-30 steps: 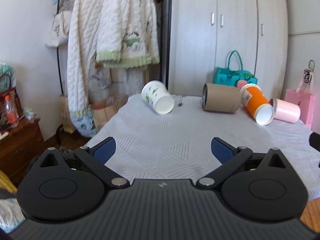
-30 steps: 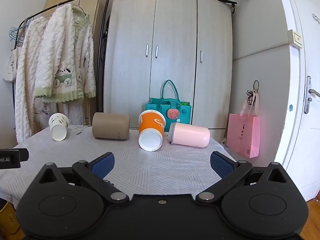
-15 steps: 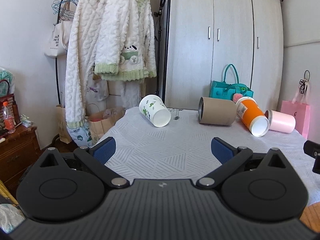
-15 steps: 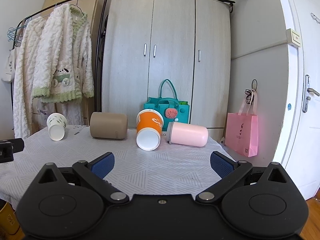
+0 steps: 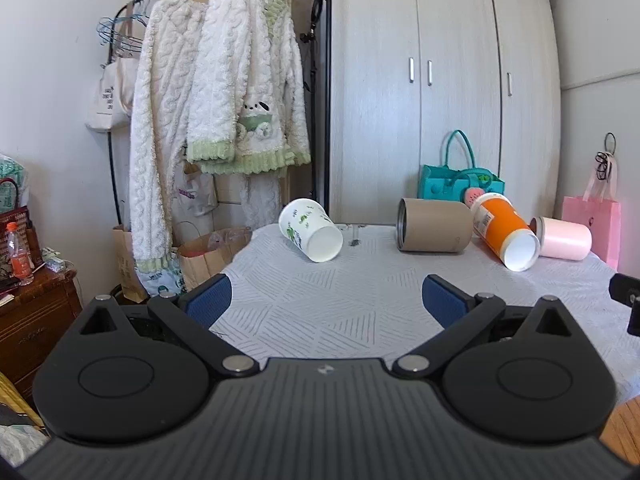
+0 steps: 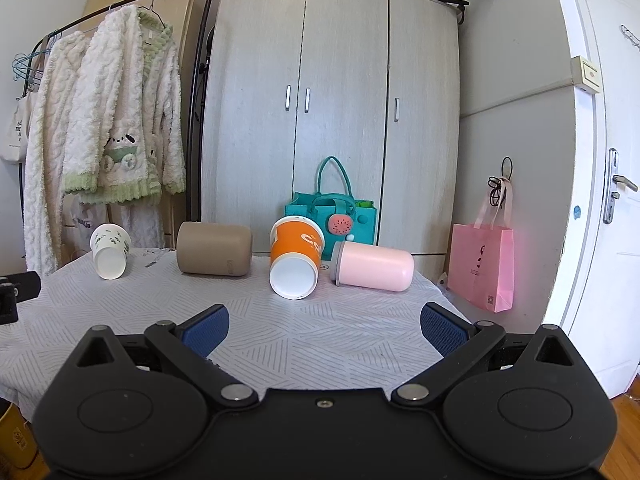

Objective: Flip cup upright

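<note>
— Bedroom surface (image 6: 328, 340), four cups lying down: white cup (image 5: 311, 230), tan cup (image 5: 434, 230), orange cup (image 6: 294, 257), pink cup (image 6: 374, 266).
— Nothing flipped yet; left gripper (image 5: 326, 300) and right gripper (image 6: 325, 329) hang back, fingers wide, empty.

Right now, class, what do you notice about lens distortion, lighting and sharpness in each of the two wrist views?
Left wrist view: fisheye bends the wardrobe doors; soft daylight, faint shadows under the white cup; the cups look sharp. Right wrist view: dark corner vignetting, the door bows strongly; the pink bag casts a pink glow on it; no motion blur.
</note>
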The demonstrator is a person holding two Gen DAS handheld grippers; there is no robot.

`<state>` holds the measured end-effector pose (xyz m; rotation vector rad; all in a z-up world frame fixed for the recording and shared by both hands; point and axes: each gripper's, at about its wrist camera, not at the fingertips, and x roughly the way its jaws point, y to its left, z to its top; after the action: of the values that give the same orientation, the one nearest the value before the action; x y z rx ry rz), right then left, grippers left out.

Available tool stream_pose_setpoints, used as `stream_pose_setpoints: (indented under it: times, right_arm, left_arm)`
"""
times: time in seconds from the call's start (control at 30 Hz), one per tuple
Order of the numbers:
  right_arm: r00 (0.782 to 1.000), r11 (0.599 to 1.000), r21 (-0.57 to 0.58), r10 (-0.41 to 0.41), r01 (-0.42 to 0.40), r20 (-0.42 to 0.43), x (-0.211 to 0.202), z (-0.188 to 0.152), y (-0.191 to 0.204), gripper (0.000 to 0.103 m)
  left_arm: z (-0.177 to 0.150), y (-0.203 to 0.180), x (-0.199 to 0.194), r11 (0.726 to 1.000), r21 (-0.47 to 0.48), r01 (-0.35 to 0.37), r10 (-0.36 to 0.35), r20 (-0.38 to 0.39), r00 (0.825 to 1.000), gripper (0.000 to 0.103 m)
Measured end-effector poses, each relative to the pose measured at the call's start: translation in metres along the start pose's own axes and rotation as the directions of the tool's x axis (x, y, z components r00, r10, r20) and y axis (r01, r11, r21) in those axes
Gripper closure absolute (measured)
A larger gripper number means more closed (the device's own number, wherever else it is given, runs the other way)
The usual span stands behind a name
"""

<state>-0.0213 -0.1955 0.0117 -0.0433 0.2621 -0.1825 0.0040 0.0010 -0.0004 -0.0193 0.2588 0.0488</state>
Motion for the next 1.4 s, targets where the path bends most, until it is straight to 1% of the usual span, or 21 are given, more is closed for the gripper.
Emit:
stream_pose_setpoints:
  times: [0.07, 0.13, 0.4, 0.77, 1.07, 1.27, 1.33, 1.4]
  right_arm:
    - [1.0, 1.0, -0.001, 0.003, -0.003, 0.002, 0.001, -0.001, -0.001, 0.0]
    - [1.0, 1.0, -0.002, 0.016, -0.016, 0.013, -0.001, -0.001, -0.001, 0.0]
    - [1.0, 1.0, -0.012, 0.017, -0.017, 0.016, -0.003, -0.002, 0.003, 0.0]
    - [1.0, 1.0, -0.016, 0.013, -0.013, 0.003, -0.001, -0.002, 0.005, 0.0]
    - [1.0, 1.0, -0.02, 0.012, -0.012, -0.007, 0.002, -0.002, 0.005, 0.0]
    - [1.0, 0.999, -0.041, 0.01, -0.011, -0.021, 0.004, -0.001, 0.008, 0.0]
    - [0.999, 0.999, -0.04, 0.021, -0.023, -0.03, 0.005, 0.001, 0.007, 0.0]
    - [0.997, 0.997, -0.041, 0.07, -0.071, -0.041, 0.004, 0.006, 0.004, 0.0]
  left_arm:
    - [-0.001, 0.001, -0.001, 1.0, 0.003, 0.013, -0.013, -0.002, 1.0, 0.0]
    - [-0.003, 0.001, -0.001, 1.0, 0.009, 0.011, -0.011, -0.003, 1.0, 0.0]
    - [-0.004, 0.006, -0.003, 1.0, 0.009, 0.022, -0.022, -0.02, 1.0, 0.0]
    - [-0.003, 0.006, -0.004, 0.999, 0.018, 0.035, -0.035, -0.045, 0.998, 0.0]
    - [-0.001, 0.01, -0.003, 0.998, -0.005, 0.055, -0.055, -0.078, 0.995, 0.0]
    - [0.0, 0.009, -0.004, 0.998, 0.01, 0.056, -0.055, -0.087, 0.995, 0.0]
    - [0.003, 0.01, -0.003, 0.998, 0.012, 0.057, -0.055, -0.097, 0.994, 0.0]
    - [0.005, 0.011, -0.002, 0.997, 0.009, 0.07, -0.069, -0.112, 0.991, 0.0]
